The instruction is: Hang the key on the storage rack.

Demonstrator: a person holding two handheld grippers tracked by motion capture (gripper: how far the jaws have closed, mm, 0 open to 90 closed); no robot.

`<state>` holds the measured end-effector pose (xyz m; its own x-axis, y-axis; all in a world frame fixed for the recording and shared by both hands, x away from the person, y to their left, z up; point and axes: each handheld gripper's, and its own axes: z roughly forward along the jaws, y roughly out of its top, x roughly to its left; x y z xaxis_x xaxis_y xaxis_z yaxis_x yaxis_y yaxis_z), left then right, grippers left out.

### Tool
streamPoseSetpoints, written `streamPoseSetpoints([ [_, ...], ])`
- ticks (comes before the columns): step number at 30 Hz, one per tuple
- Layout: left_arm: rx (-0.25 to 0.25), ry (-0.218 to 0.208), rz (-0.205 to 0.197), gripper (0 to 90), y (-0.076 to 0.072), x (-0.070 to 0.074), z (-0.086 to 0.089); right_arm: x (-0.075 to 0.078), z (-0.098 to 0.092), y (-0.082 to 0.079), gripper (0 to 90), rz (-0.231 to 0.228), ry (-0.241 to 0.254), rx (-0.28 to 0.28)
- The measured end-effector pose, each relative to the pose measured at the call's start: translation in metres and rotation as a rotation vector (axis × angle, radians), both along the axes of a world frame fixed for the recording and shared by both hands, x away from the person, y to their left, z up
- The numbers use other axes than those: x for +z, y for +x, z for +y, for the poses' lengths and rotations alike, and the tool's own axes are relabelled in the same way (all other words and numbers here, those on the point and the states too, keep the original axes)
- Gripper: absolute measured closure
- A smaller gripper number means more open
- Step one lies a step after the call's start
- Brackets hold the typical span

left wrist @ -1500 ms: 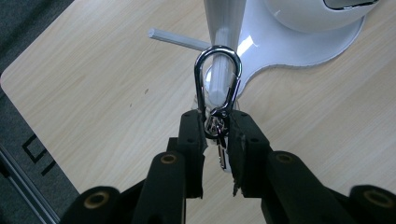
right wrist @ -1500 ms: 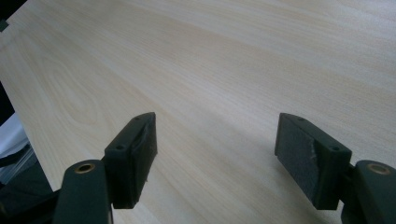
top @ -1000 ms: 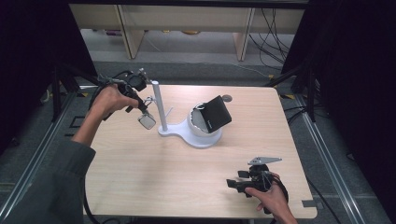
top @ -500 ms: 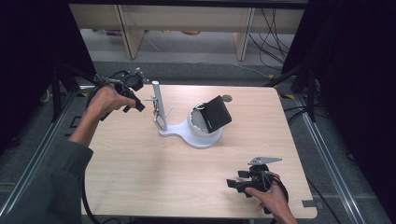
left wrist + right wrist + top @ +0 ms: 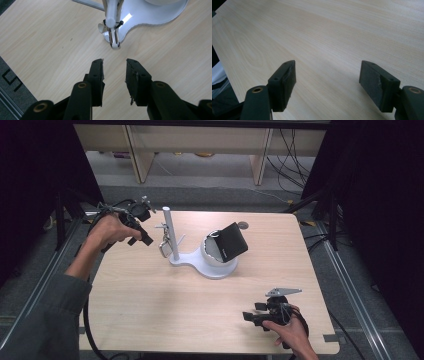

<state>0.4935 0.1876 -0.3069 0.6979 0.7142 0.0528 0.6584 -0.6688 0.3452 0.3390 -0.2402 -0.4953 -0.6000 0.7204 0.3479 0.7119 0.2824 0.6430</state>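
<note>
Just ahead of the left gripper (image 5: 148,241), past the jaw tips, a white post (image 5: 170,233) is seen rising from a flat white stand (image 5: 186,261), and a small silver-coloured metal piece (image 5: 113,37) is seen hanging from a hook on that post, close to the stand's base. In the left gripper view this piece is shown edge-on: thin, shiny, with a rounded lower end, and held at its top by a dark clip or ring; its exact kind cannot be told. Nothing stands between the jaws and the hanging piece; only bare wooden table (image 5: 150,310) lies under them. Beyond the post, on the far side from the left gripper, a white dome (image 5: 212,254) is set on the same stand, and a black wallet-like case (image 5: 231,241) is leant tilted against it. The left gripper's jaws have just been opening; a moderate gap is kept between the pads, and nothing is gripped. The right gripper (image 5: 257,316) is held well apart from the stand, near the table's near right edge, with its jaws spread wide over bare wood and nothing between them.
</note>
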Motion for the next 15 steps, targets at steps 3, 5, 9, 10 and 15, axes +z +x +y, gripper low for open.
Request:
streamPoseSetpoints([
  [3,-0.009,-0.006,0.02,57.3,-0.007,-0.001,0.0,0.001,0.0,-0.001,30.4,0.024,0.011,-0.014],
  [5,-0.01,-0.006,0.021,52.7,-0.01,-0.003,0.0,0.001,0.0,-0.001,30.4,0.019,0.011,-0.012],
  [9,-0.036,-0.009,0.021,48.0,-0.023,-0.005,-0.001,-0.001,0.0,0.0,30.4,0.019,0.029,-0.009],
  [10,-0.033,-0.007,0.022,46.0,-0.027,-0.006,-0.002,0.0,0.0,-0.001,30.4,0.017,0.009,-0.014],
  [15,-0.051,-0.012,0.013,38.2,-0.045,-0.013,-0.002,0.0,0.0,0.0,30.4,0.016,0.014,-0.003],
])
